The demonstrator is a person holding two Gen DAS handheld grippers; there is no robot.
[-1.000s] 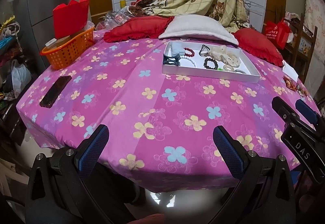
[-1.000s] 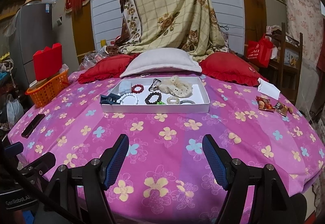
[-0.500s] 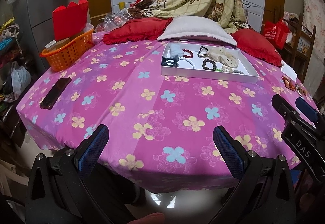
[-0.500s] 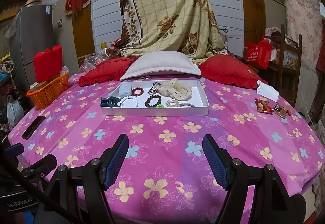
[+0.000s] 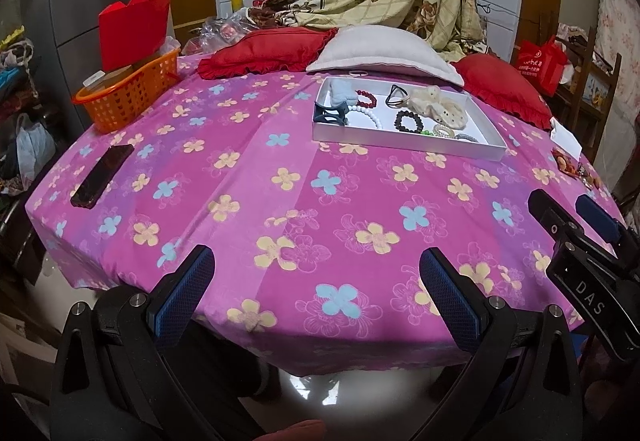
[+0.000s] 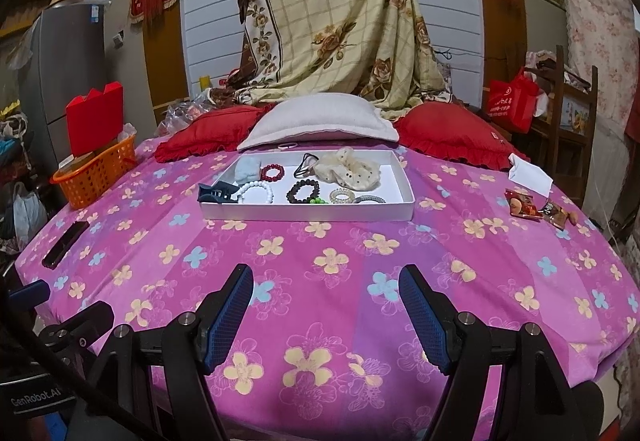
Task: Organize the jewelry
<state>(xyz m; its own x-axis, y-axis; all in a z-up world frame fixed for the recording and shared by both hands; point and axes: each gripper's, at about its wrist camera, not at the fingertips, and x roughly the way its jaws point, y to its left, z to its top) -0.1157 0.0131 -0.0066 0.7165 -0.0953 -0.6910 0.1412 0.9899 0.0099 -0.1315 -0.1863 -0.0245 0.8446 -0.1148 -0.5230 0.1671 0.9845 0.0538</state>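
Left gripper [image 5: 314, 273] and right gripper [image 6: 326, 295]: fingers spread wide, holding nothing, at the desk's near edge. White tray [image 6: 308, 212], well beyond both, contains bead bracelets [image 6: 303, 191], scrunchie [image 6: 348, 168], hair claw [image 6: 216, 192].

A pink tablecloth [image 6: 360, 281] strewn with yellow and blue flowers carries a white tray [image 6: 308, 213], an orange basket [image 6: 96, 177] and red cushions [image 6: 452, 133].

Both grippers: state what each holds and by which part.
Nothing is held. The left gripper and right gripper hang open above the tablecloth, jaws apart and empty.
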